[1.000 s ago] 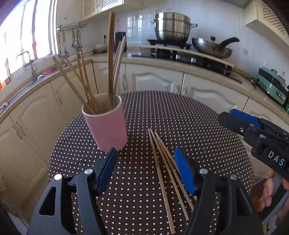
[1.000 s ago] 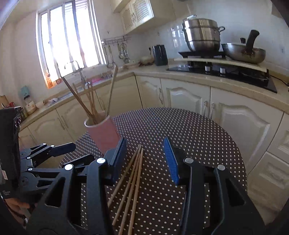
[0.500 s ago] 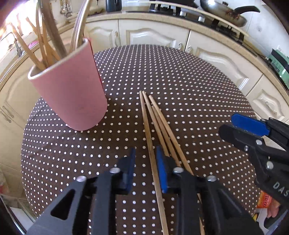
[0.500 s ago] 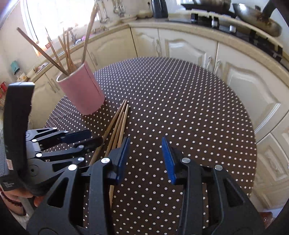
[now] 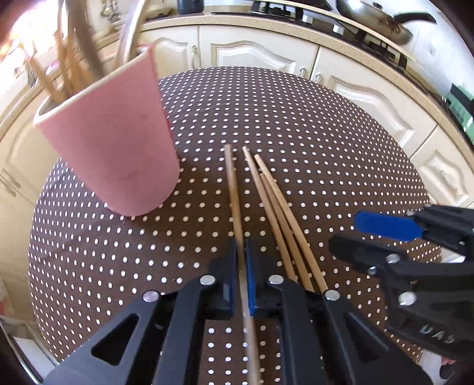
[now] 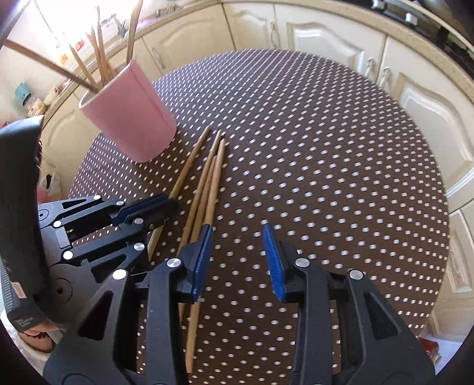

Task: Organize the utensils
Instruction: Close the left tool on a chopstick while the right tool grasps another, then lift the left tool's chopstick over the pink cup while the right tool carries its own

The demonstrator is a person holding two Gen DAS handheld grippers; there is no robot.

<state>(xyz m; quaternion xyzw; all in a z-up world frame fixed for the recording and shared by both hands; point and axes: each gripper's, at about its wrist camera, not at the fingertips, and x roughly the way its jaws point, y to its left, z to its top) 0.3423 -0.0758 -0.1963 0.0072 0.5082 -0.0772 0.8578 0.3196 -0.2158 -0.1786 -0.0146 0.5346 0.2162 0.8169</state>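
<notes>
Left hand-held gripper (image 5: 243,275) now clenched on single chopstick (image 5: 234,189), wide open a sec ago, so first pick secured; next prob. lift to pink cup (image 5: 112,148). Right hand-held gripper (image 6: 238,254) closing w/ nothing between pads, sitting just right of three loose chopsticks (image 6: 207,183) on dotted worktop (image 6: 326,148). Right view alone shows held stick's tail past left jaws; left view alone shows pan (image 5: 379,17) on far stove.

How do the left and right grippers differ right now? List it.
Left gripper is shut on a single chopstick; right gripper is closing, with only tablecloth between its pads. Left grips the chopstick set apart; right sits beside the three bunched chopsticks. Both are black with blue pads.
</notes>
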